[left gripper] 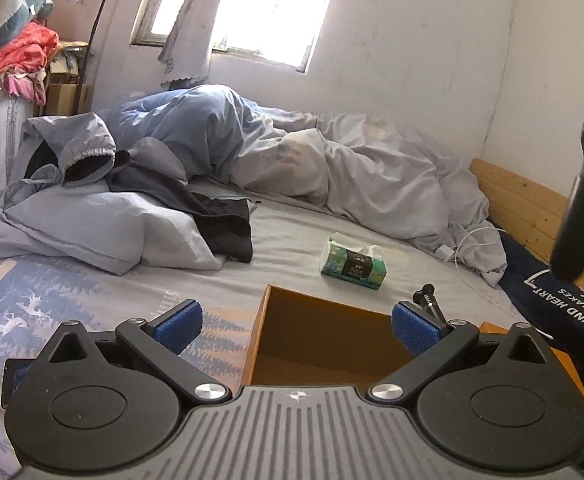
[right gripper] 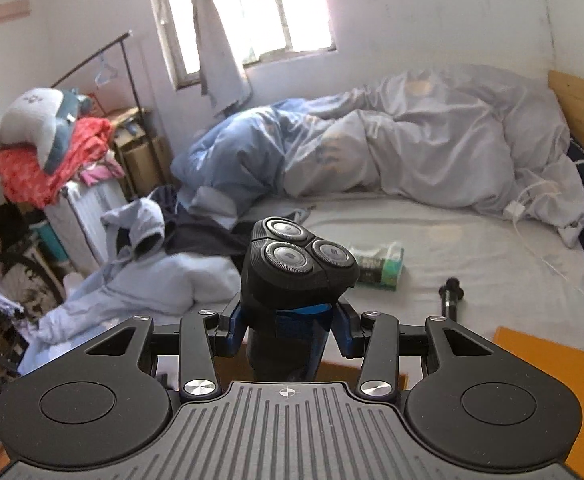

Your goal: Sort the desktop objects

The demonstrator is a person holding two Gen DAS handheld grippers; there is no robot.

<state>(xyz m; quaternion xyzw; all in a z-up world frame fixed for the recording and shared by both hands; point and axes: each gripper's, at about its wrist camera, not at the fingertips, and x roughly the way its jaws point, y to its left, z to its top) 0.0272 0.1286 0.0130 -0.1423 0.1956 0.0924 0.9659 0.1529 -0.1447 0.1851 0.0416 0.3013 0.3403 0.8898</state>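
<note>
Shaver [right gripper: 292, 276]: black three-head electric type, gripped in the right claw [right gripper: 287, 330]. Blue pads [right gripper: 342, 328] pressed on either side of its body just below the head; it stands upright, heads tilted toward the far side. Same shaver shows at the right edge of the left wrist view as a dark blurred shape [left gripper: 582, 196], raised above the bed.

Left claw [left gripper: 296, 330]: released, blue pads [left gripper: 177, 326] spread wide, nothing between them. It hovers over an open cardboard box [left gripper: 316, 344], brown inside; no contents visible in the part of the interior that shows.

Box sits on the near part of the bed [left gripper: 292, 240], grey sheet. Beyond the box, a green tissue pack [left gripper: 352, 266] lies flat on the sheet, well apart from the claw. To the right of the box, a small black handled tool [left gripper: 428, 300] lies on the sheet, partly hidden by the right pad; type unclear. An orange flap [right gripper: 552, 364] shows at near right in the right wrist view.

Far side: rumpled grey-blue duvet [left gripper: 352, 168] along the wall, pillow [left gripper: 103, 224] and dark clothing [left gripper: 219, 216] at left, white charger cable [left gripper: 468, 244] at right.
</note>
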